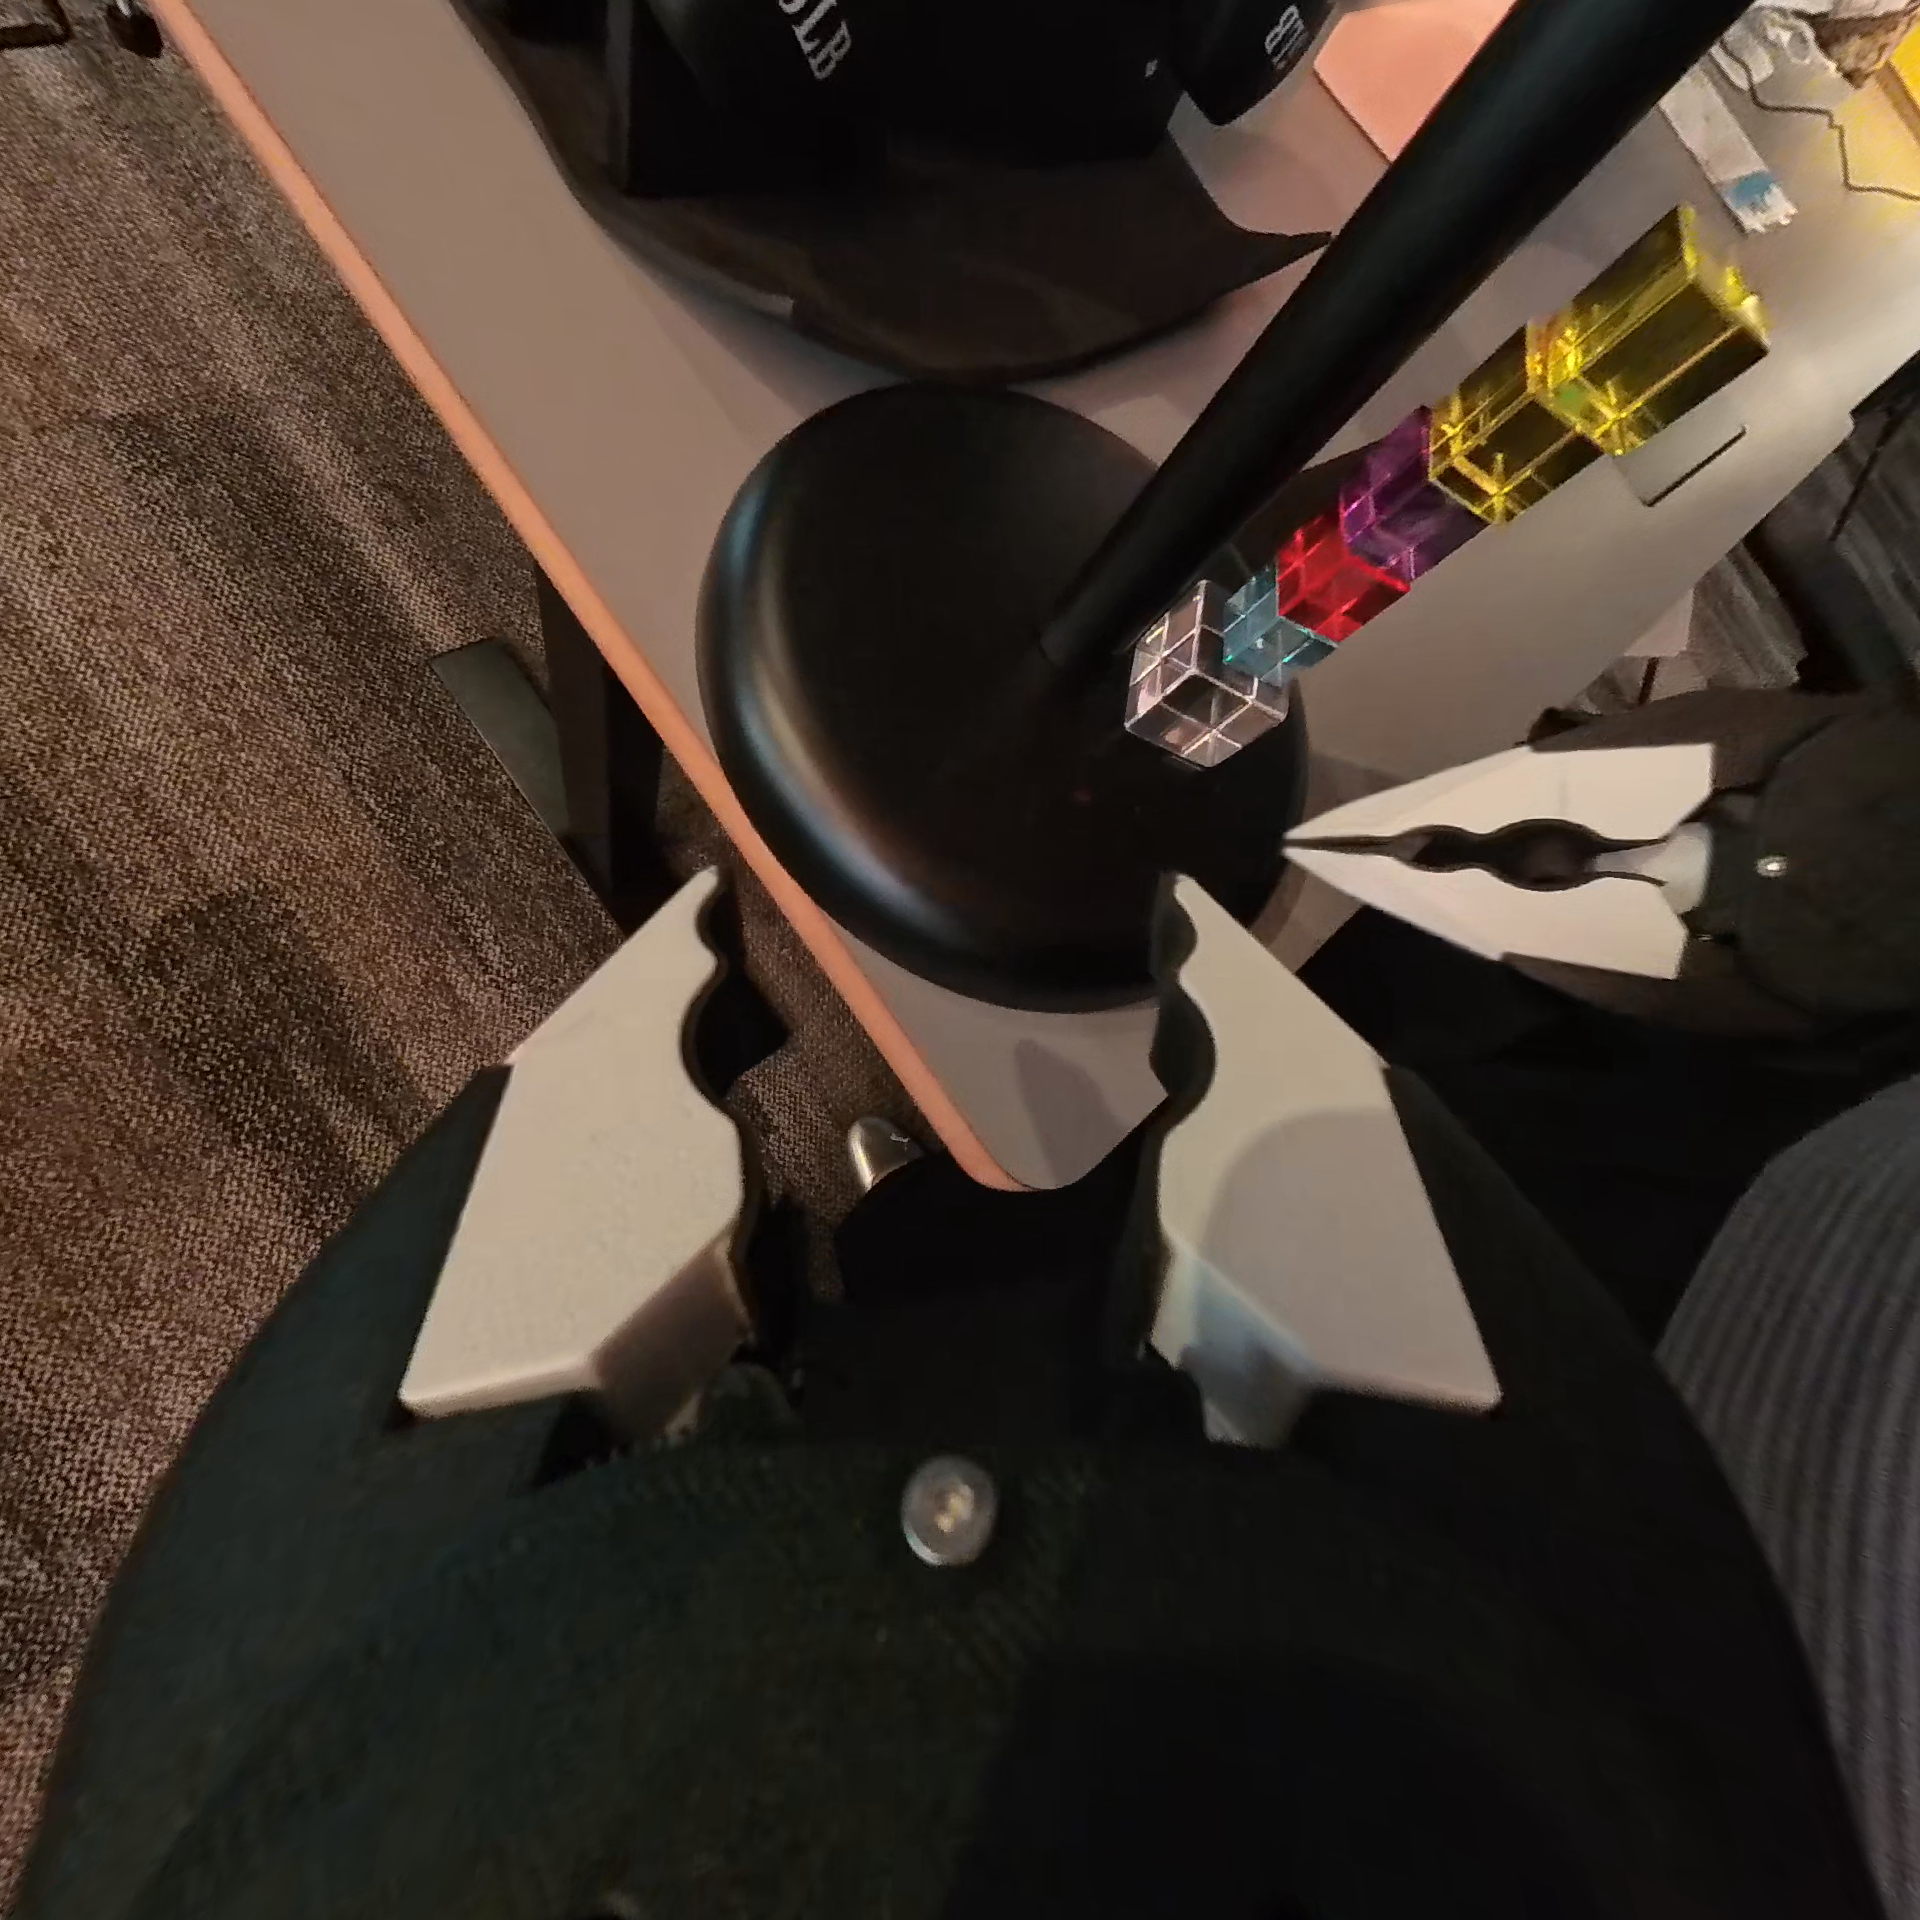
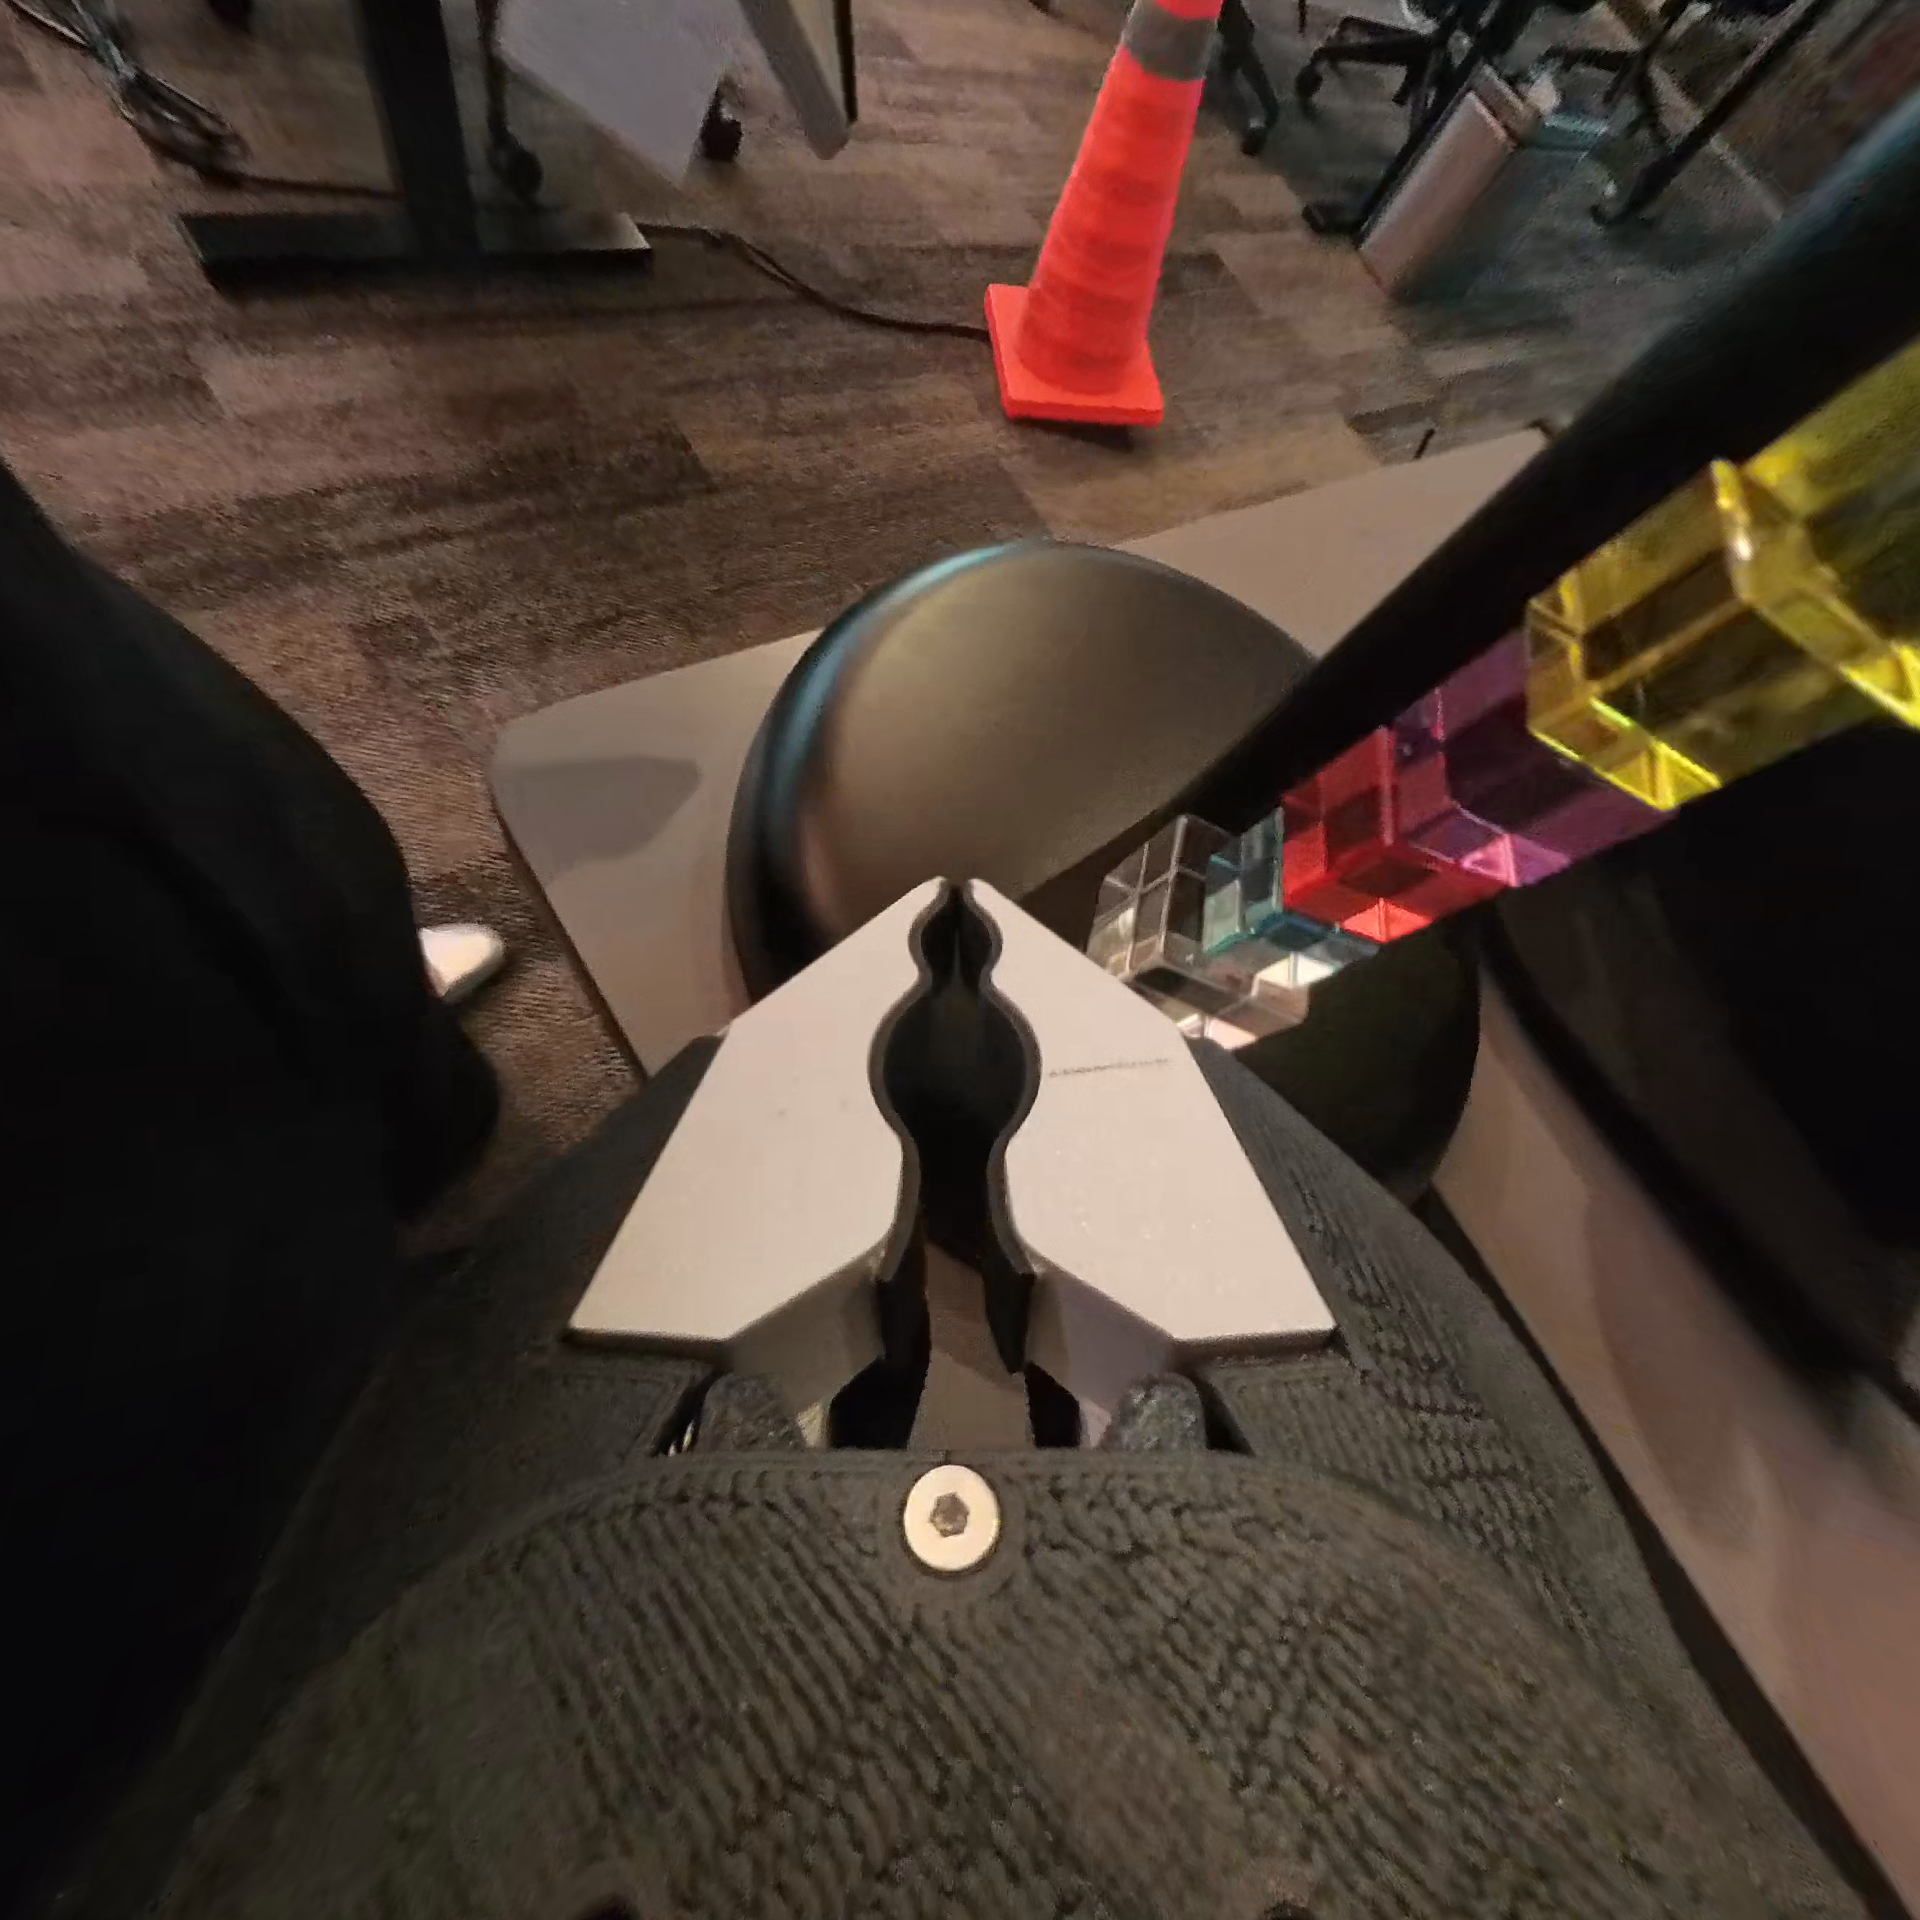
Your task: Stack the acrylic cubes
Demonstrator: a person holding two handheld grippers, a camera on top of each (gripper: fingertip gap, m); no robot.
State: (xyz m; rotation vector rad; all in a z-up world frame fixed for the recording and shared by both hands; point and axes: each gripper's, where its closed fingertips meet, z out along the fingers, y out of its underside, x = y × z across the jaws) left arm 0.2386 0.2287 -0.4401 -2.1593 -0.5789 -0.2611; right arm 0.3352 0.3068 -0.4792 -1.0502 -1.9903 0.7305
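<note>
We see our left gripper (image 1: pixel 951 904) spread wide with nothing in it, hanging over the near corner of the grey table (image 1: pixel 457 312), its right fingertip just beside the rim of the black round base (image 1: pixel 883 707). Our right gripper (image 2: pixel 958 885) is pressed together on nothing, its tips pointing at the near edge of that same base (image 2: pixel 997 686), a little left of the cubes

A black pole (image 1: pixel 1299 312) rises at a slant from the base. Along its right side runs a row of see-through cubes: a clear cube (image 1: pixel 1195 686) nearest, resting on the base, then a blue cube (image 1: pixel 1262 629), a red cube (image 1: pixel 1335 577), a purple cube (image 1: pixel 1397 499) and two larger yellow blocks (image 1: pixel 1600 364) farthest off. Neighbours touch

We judge these cubes to be hard, smooth plastic or glass: stiff, fairly light, slippery on their polished faces, and likely to chip or scuff if dropped. The best hold looks to be across two opposite flat faces, squarely, away from the corners. The clear cube is the easiest to reach. Far off on the carpet (image 2: pixel 520 468) stands an orange cone (image 2: pixel 1101 239)
</note>
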